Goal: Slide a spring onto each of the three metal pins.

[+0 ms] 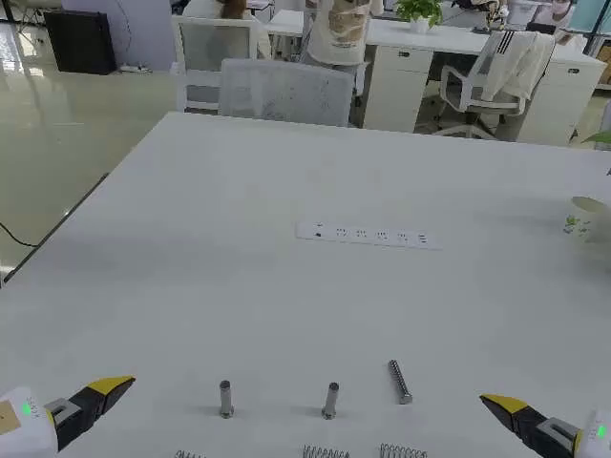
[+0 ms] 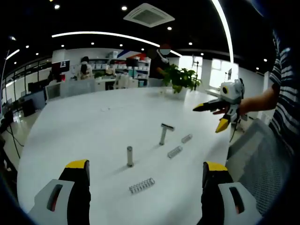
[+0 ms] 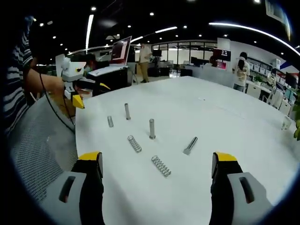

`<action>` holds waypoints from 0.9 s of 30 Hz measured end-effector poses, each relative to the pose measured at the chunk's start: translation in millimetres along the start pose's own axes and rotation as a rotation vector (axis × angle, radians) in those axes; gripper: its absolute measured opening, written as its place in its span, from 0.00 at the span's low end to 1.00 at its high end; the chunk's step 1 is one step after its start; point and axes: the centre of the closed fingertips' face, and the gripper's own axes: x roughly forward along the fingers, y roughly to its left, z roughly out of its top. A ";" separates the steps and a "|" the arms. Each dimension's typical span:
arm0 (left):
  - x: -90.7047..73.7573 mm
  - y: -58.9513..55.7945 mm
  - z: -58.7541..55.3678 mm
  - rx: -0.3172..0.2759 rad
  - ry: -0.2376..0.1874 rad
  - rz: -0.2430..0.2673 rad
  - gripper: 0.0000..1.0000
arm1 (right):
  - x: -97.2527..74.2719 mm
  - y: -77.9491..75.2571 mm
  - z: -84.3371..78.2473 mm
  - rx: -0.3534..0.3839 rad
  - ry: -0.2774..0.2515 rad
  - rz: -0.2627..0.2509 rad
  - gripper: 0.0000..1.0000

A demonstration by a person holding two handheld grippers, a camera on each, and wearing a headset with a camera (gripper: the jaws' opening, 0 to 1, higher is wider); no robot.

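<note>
Two metal pins stand upright near the table's front edge, the left pin (image 1: 225, 398) and the middle pin (image 1: 330, 400). A third pin (image 1: 399, 381) lies on its side to their right. Three springs lie in front of them at the lower frame edge: the left spring (image 1: 191, 454), the middle spring (image 1: 326, 451) and the right spring (image 1: 402, 450). My left gripper (image 1: 113, 387) hovers left of the pins, open and holding nothing (image 2: 146, 165). My right gripper (image 1: 498, 405) hovers to their right, also open with nothing between its jaws (image 3: 157, 157).
A white power strip (image 1: 368, 235) lies flat in the middle of the white table (image 1: 239, 210). A paper cup (image 1: 584, 218) stands at the right edge. Office chairs (image 1: 284, 91) and desks stand beyond the far edge.
</note>
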 end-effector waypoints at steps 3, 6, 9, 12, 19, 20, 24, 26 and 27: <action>-0.1 -0.5 0.0 0.000 0.000 0.000 0.98 | -0.3 0.3 -0.9 0.001 0.003 0.000 0.97; 0.0 -0.5 -0.2 0.000 0.000 0.001 0.97 | -0.2 0.4 -1.7 -0.001 0.005 0.000 0.97; -0.1 -0.7 -0.5 -0.002 -0.001 0.001 0.97 | -0.3 0.6 -2.0 0.000 0.006 -0.001 0.97; -0.3 -0.6 -0.9 -0.003 -0.002 0.001 0.97 | -0.3 1.2 -2.0 0.000 0.007 0.001 0.97; -0.9 -0.2 1.4 -0.009 -0.012 0.006 0.97 | 0.2 1.7 -2.3 0.002 0.006 0.000 0.96; -1.0 -0.1 1.3 -0.009 -0.012 0.006 0.97 | 0.2 1.7 -2.3 0.002 0.007 -0.001 0.96; -1.2 0.2 1.5 -0.010 -0.014 0.009 0.97 | 0.3 1.9 -2.6 0.002 0.008 0.000 0.96; -1.2 0.0 1.9 -0.011 -0.017 0.009 0.97 | 0.3 1.8 -2.2 0.003 0.005 -0.001 0.96; -1.2 -0.3 1.9 -0.012 -0.017 0.009 0.97 | 0.3 1.7 -2.2 0.003 0.006 -0.001 0.96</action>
